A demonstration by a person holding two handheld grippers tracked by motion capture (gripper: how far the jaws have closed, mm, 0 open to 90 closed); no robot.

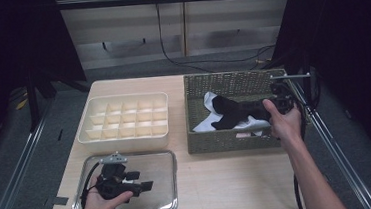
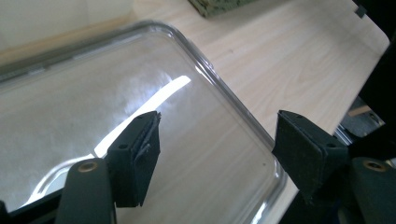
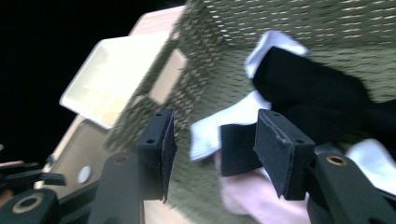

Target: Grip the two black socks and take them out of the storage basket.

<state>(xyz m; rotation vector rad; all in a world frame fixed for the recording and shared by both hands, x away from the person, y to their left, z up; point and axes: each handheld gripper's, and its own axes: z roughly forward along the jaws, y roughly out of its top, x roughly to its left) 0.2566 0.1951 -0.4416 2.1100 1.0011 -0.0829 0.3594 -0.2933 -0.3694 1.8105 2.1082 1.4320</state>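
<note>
A woven basket (image 1: 231, 76) at the right of the table holds a black sock (image 1: 234, 111), white socks (image 1: 211, 101) and a pink piece (image 3: 247, 191). My right gripper (image 1: 264, 108) reaches into the basket from its right side, just above the pile. In the right gripper view it (image 3: 215, 135) stands open, with the black sock (image 3: 308, 88) and a white sock (image 3: 210, 130) beyond the pads and nothing pressed between them. My left gripper (image 1: 145, 187) hovers open and empty over a shiny metal tray (image 1: 162, 159) at the front left, as the left gripper view (image 2: 215, 135) confirms.
A cream divided organizer (image 1: 124, 117) with several empty cells sits behind the tray, left of the basket. Bare wooden tabletop (image 1: 229, 176) lies in front of the basket. A metal rail (image 1: 291, 76) runs along the basket's far right corner.
</note>
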